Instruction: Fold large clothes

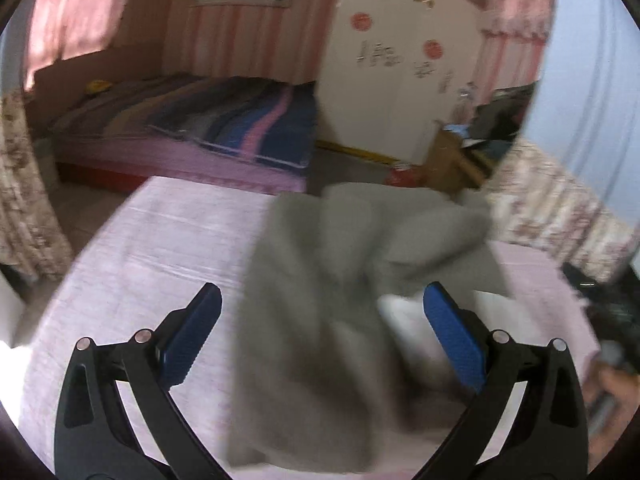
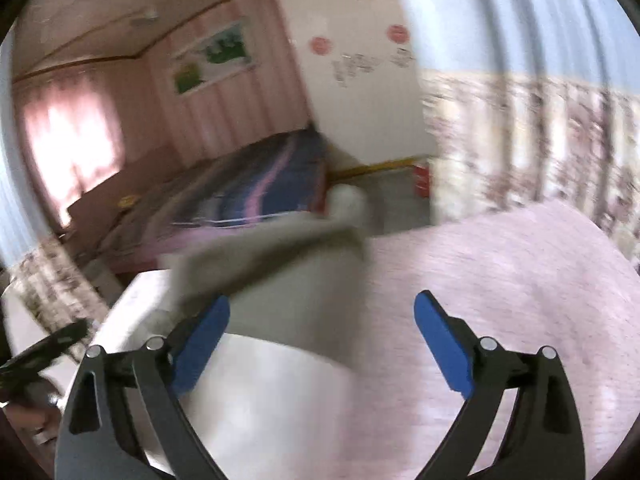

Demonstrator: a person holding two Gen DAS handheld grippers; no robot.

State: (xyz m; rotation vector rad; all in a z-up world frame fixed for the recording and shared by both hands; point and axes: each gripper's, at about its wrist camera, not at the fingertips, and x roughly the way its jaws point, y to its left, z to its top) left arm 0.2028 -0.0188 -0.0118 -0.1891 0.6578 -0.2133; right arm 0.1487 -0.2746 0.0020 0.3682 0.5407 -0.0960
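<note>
A large grey garment [image 1: 344,280] lies bunched and creased on the pink-sheeted surface [image 1: 160,240], with a white patch showing near its right side. My left gripper [image 1: 322,304] hovers above the garment, its blue pads wide apart and nothing between them. In the right wrist view the same garment [image 2: 280,256] appears blurred, one grey edge raised above a pale fold. My right gripper [image 2: 322,312] stands open over it, pads clear of the cloth. The other gripper's black frame [image 2: 44,348] shows at the left edge, held by a hand.
A bed with a blue and pink striped cover [image 1: 224,128] stands across a strip of floor. Floral curtains [image 1: 556,208] hang close on both sides. A white wall [image 1: 400,80] with red stickers, a cluttered wooden stand [image 1: 460,152] and a red object [image 1: 404,176] lie beyond.
</note>
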